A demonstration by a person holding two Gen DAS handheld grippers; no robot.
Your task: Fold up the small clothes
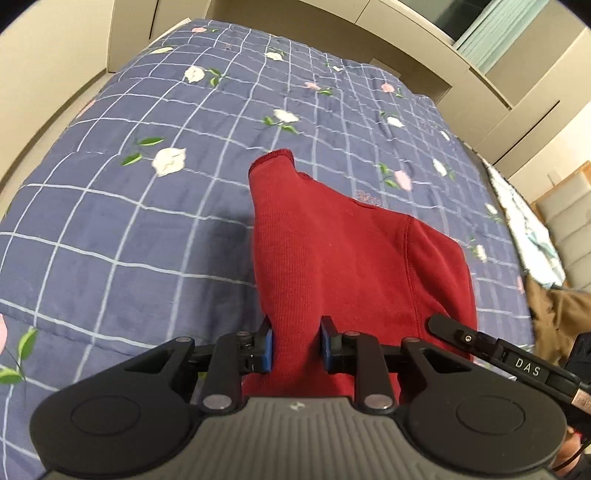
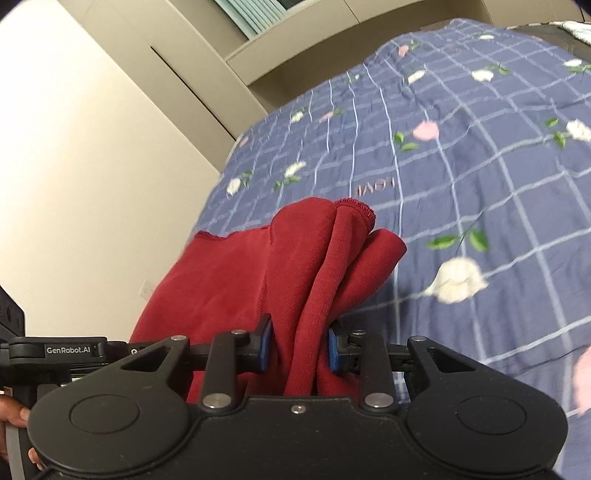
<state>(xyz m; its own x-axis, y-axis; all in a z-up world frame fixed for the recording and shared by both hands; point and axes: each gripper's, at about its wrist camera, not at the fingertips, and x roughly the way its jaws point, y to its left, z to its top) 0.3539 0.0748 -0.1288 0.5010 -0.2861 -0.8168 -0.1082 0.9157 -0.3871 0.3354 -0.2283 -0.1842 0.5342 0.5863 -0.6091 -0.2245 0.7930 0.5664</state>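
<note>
While both the left gripper [image 1: 296,345] and right gripper [image 2: 301,345] clench it, the red garment [image 1: 332,258] stretches lengthwise toward twelve o'clock over the blue quilt [image 1: 147,221].

Bedroom with a quilted bed and beige built-in cabinetry

A blue checked quilt [image 1: 155,221] with embroidered flowers fills both frames; beige cabinets [image 1: 509,85] cross the top, a pale green blind [image 1: 491,29] sits upper right, and a plain cream wall [image 2: 92,166] fills the right wrist view's left.
</note>
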